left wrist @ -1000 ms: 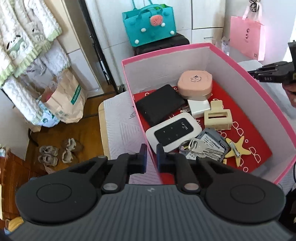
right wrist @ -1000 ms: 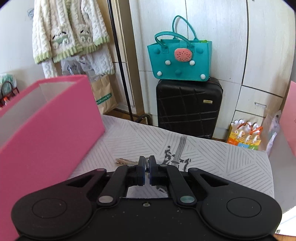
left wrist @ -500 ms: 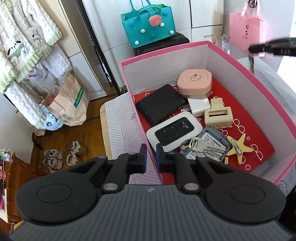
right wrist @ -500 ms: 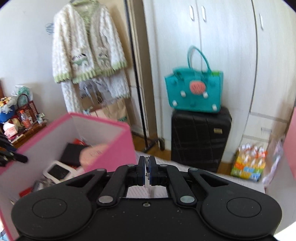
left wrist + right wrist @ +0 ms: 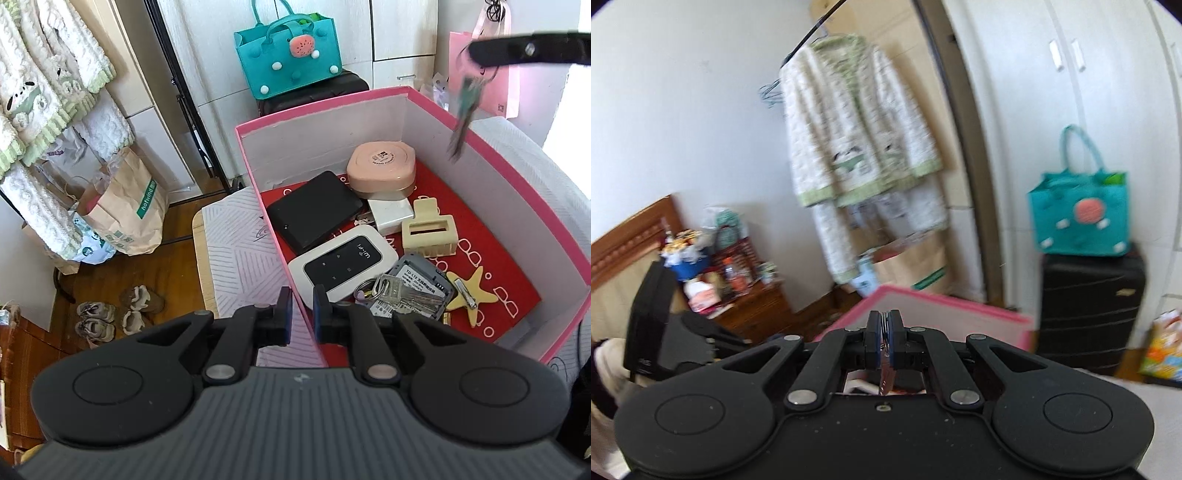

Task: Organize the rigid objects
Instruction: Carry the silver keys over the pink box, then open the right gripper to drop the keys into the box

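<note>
Keys (image 5: 463,107) hang from the right gripper (image 5: 476,55), whose jaws are clenched on the ring end of the bunch; in the right wrist view a blade of the bunch (image 5: 885,369) shows between the pressed pads and drops below them. In the left wrist view the bunch dangles with its long axis near vertical, slightly slanted, blurred, its tip over the far right wall of the pink box (image 5: 509,173) and just inside the rim. So the box floor lies straight below and a little toward the left gripper from the keys, and the right hand is plainly the nearer one for this drop. The left gripper (image 5: 299,308) straddles the near wall of the box, its jaws almost closed on that wall, which looks like a steadying hold. Inside lie a router (image 5: 343,262), a black case (image 5: 314,210), a pink compact (image 5: 382,170), a hair clip (image 5: 428,232), a star (image 5: 472,295) and another key bunch (image 5: 399,291). I judge the next move needs the keys carried a bit further in over the free red floor (image 5: 491,236) by the right wall before letting go.
</note>
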Tool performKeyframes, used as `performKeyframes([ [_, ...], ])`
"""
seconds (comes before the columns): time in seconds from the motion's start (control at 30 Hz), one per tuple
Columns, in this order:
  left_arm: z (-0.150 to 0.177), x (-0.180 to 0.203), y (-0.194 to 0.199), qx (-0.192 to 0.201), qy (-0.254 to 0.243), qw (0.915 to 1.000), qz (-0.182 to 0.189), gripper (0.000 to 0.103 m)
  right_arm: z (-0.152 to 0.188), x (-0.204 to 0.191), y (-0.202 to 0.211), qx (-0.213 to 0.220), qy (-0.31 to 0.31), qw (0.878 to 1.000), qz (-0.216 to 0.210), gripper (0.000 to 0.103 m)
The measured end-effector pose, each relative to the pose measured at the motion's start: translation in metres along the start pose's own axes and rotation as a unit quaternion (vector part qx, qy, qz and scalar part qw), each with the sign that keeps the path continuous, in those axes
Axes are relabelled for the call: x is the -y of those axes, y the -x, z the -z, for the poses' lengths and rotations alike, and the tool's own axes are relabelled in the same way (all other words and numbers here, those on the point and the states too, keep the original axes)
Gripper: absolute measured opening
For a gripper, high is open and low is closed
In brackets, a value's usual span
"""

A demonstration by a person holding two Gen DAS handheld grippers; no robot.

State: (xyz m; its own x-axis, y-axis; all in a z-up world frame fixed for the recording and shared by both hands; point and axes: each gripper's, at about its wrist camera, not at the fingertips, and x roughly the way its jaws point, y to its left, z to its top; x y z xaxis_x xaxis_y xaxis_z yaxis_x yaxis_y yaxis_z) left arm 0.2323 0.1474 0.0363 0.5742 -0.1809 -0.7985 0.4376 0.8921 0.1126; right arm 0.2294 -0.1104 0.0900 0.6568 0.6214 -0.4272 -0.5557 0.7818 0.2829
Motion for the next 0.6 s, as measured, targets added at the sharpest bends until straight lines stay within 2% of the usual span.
performKeyframes([
  [0.17, 0.001, -0.005, 0.000, 0.005, 0.015, 0.9998, 0.013, 0.011, 0.009, -0.019, -0.045, -0.051, -0.003, 0.999, -0.017, 0.006],
  [0.37, 0.002, -0.006, 0.000, 0.008, 0.001, 0.9997, 0.021, 0.012, 0.023, -0.024, -0.102, -0.118, -0.008, 0.993, 0.004, 0.006],
  [0.5, 0.001, -0.007, 0.000, 0.010, 0.002, 0.9997, 0.024, 0.012, 0.026, -0.016, -0.114, -0.126, -0.038, 0.991, 0.019, 0.006],
  [0.6, 0.003, -0.010, 0.000, 0.013, 0.010, 0.9994, 0.029, 0.012, 0.024, -0.005, -0.106, -0.101, -0.076, 0.992, 0.029, 0.014],
])
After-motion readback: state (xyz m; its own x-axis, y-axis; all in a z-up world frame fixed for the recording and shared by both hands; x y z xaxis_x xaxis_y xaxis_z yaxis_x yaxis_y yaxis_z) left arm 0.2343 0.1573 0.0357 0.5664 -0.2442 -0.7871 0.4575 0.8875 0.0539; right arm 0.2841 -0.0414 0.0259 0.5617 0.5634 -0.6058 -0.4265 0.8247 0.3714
